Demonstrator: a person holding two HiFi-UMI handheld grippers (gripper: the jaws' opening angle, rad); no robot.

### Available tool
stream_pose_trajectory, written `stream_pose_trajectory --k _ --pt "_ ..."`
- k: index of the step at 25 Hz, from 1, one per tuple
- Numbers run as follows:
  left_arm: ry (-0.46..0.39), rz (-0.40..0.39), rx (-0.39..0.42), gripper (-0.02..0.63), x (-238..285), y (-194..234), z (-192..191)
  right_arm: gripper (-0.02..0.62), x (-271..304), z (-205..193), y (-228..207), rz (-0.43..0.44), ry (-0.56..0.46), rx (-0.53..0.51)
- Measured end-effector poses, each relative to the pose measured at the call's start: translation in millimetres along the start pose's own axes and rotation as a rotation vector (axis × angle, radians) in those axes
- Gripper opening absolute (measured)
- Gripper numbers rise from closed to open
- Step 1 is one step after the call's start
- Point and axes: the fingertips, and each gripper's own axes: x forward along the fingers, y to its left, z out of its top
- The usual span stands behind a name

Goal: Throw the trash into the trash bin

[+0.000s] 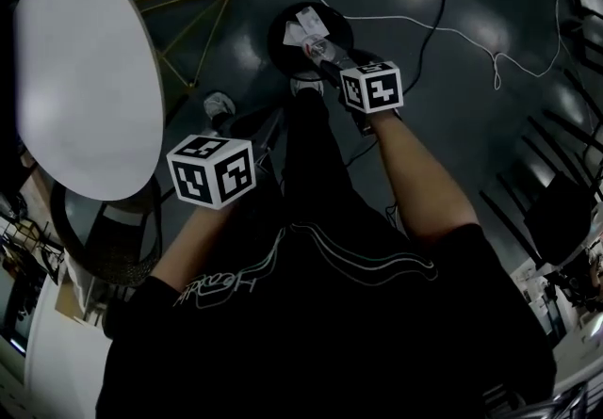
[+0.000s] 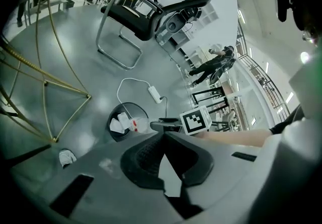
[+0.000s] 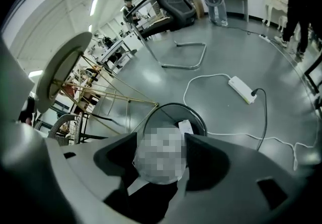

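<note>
The trash bin stands right of the round table, paper lying inside it.

Wearer: black short-sleeved T-shirt with a thin pale line print and script across the chest; dark trousers; a light shoe at 12 o'clock from the left cube. Left tool: pale grey shell with dark rectangular slots and black ribbed pads. Right tool: same grey shell, black pads. Left cube and right cube are both white with black square markers.
</note>
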Motion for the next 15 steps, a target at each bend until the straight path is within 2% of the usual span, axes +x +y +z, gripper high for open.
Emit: stream_pose_trajectory --k 4,10,15 --pt "0.013 0.010 -0.011 0.006 3 9 -11 0.316 26 -9 5 0.025 0.000 -0.004" --pt "0.013 0.004 -0.025 0.006 8 9 -15 0.325 30 -33 3 0.042 0.081 -0.030" --pt "-0.004 0.003 -0.020 0.006 6 7 -13 0.324 16 -45 -8 0.040 0.097 0.036"
